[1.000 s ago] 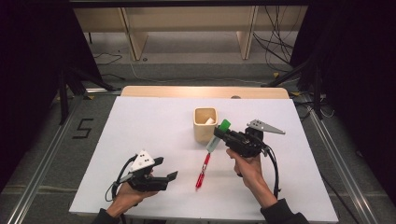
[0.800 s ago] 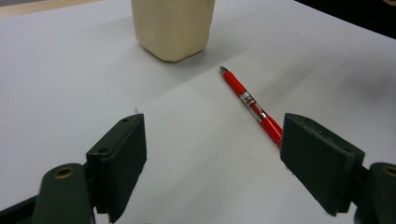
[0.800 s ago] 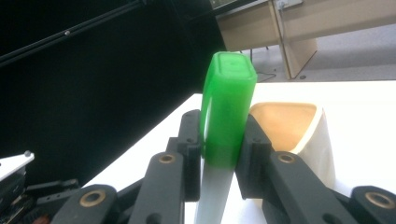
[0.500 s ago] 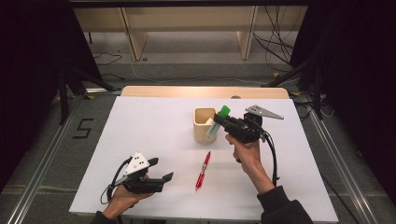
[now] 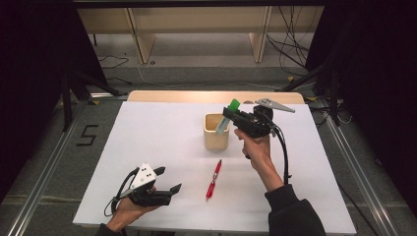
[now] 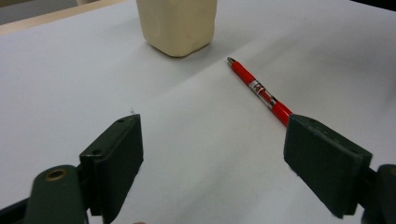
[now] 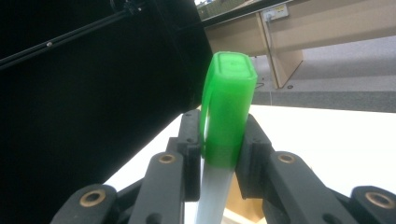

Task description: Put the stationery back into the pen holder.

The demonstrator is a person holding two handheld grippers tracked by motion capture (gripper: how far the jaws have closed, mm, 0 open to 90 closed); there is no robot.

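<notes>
High view: right gripper (image 5: pixel 230 114) pinches green-capped marker (image 5: pixel 225 118) tilted above cream cup (image 5: pixel 216 137); red pen (image 5: pixel 214 178) lies on white table (image 5: pixel 147 132) | Left gripper view: left gripper (image 6: pixel 212 154) spread wide, pen beyond | Right gripper view: pads clamp marker's green cap (image 7: pixel 227 112).

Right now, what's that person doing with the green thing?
The person's right hand-held gripper is clamped on a green-capped marker and holds it tilted above the cream cup, its lower end at the cup's rim. A red pen lies on the white table in front of the cup. The left hand-held gripper rests open near the table's front edge, holding nothing.
</notes>
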